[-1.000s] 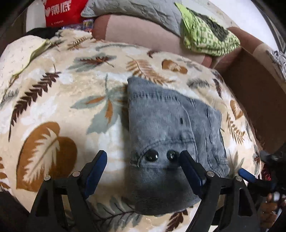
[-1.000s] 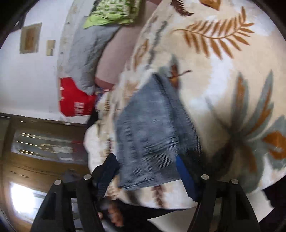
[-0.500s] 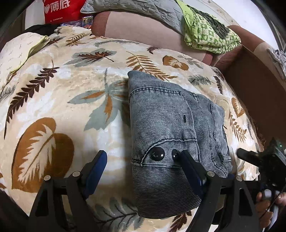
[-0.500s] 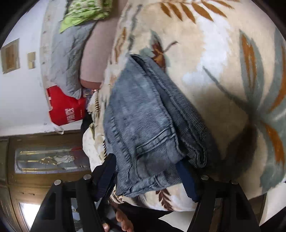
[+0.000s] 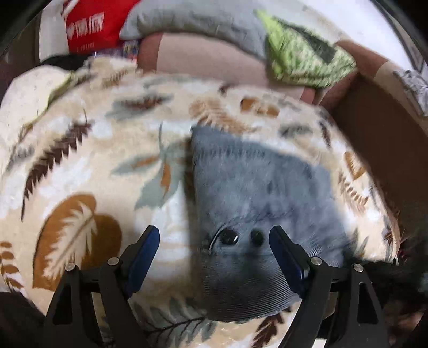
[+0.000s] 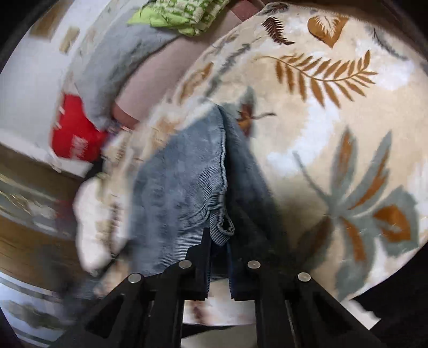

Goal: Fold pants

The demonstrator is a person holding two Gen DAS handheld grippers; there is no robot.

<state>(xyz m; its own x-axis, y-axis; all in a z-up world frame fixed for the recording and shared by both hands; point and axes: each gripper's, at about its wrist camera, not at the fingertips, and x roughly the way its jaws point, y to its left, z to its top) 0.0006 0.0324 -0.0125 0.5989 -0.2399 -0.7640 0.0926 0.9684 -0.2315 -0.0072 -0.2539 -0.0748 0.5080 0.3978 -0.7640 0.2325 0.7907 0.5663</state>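
Grey denim pants point(image 5: 254, 192) lie folded into a compact bundle on a cream leaf-print blanket point(image 5: 80, 160). Two dark buttons point(image 5: 228, 237) show at their near end. My left gripper point(image 5: 214, 235) hovers open over that end, its blue pads on either side of the buttons and touching nothing. In the right wrist view the pants point(image 6: 182, 182) run away from me across the blanket point(image 6: 334, 133). My right gripper point(image 6: 220, 235) is closing and its jaws pinch a bunched fold at the pants' near edge.
A pink sofa back point(image 5: 208, 61) rises behind the blanket, with a grey quilt point(image 5: 200, 21) and a green patterned cloth point(image 5: 302, 61) on it. A red bag point(image 5: 93, 26) stands at far left. A brown side panel point(image 5: 379, 150) borders the right.
The right gripper's jaws have come together on the near edge of the pants, and that hand has swung and rolled. The left gripper stays open in about the same place.
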